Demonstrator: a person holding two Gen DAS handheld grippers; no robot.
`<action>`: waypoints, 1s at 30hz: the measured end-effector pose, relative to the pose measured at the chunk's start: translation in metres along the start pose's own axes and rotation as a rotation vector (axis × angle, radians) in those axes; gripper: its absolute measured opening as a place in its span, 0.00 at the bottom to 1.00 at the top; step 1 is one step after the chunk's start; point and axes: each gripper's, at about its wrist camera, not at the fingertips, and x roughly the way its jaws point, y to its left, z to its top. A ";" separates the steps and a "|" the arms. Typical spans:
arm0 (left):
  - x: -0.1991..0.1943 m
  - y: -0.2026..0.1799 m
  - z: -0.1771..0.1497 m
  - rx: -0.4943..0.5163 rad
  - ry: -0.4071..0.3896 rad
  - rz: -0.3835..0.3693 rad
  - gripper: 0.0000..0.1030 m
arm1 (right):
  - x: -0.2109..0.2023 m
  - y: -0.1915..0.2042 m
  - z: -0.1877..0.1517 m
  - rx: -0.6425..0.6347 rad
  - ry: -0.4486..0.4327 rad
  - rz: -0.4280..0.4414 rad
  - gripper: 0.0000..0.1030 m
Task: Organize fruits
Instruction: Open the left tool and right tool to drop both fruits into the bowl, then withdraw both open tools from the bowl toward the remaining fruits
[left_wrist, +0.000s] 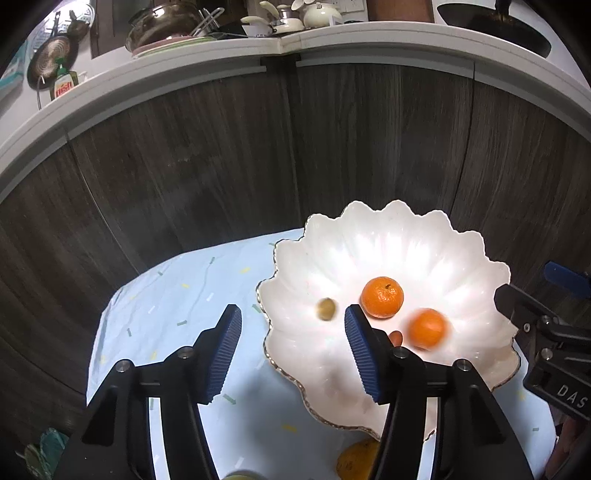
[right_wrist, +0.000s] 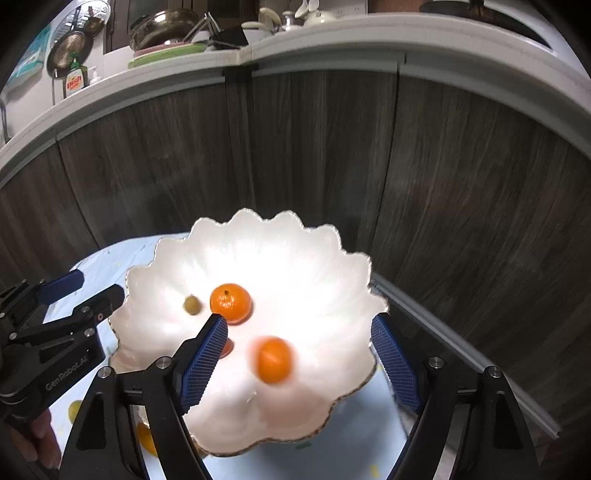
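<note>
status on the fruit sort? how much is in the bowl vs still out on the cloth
Done: the scalloped white bowl holds a sharp orange, a blurred orange, a small green fruit and a partly hidden orange piece. In hand: nothing; left gripper and right gripper stand open over the bowl. Left: an orange fruit and a yellow one on the blue cloth.

The bench (left_wrist: 177, 306) lies bare left of the bowl (left_wrist: 388, 243). Dark cabinet doors (left_wrist: 221, 166) wall off the far side. Two oranges (right_wrist: 231, 302) crowd the bowl's middle.
</note>
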 end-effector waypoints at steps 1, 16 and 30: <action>-0.002 0.000 0.000 0.000 -0.003 0.003 0.61 | -0.002 -0.001 0.000 0.003 -0.001 0.000 0.79; -0.041 0.011 0.004 -0.008 -0.064 0.028 0.84 | -0.036 0.003 0.002 0.023 -0.043 -0.007 0.87; -0.085 0.023 0.007 -0.006 -0.116 0.037 0.88 | -0.075 0.012 0.005 0.028 -0.094 -0.010 0.87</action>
